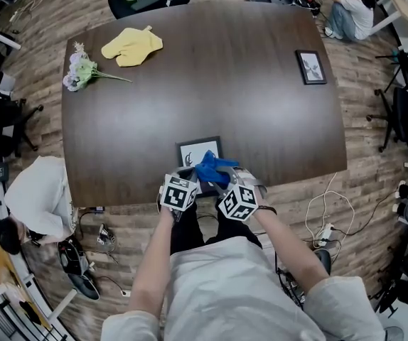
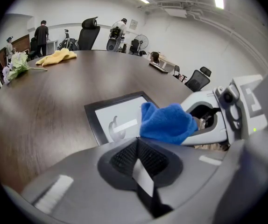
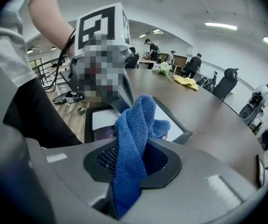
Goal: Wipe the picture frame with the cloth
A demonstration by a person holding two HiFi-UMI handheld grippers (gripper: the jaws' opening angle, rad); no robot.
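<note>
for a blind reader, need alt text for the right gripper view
The right gripper is shut on a blue cloth that bunches up over a dark picture frame lying flat on a brown table.

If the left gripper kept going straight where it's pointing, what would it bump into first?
Most likely the picture frame on the table, right ahead of the left gripper, jaws closed. The blue cloth held by the right gripper hangs to the right, so it might brush that; depth is unclear.
</note>
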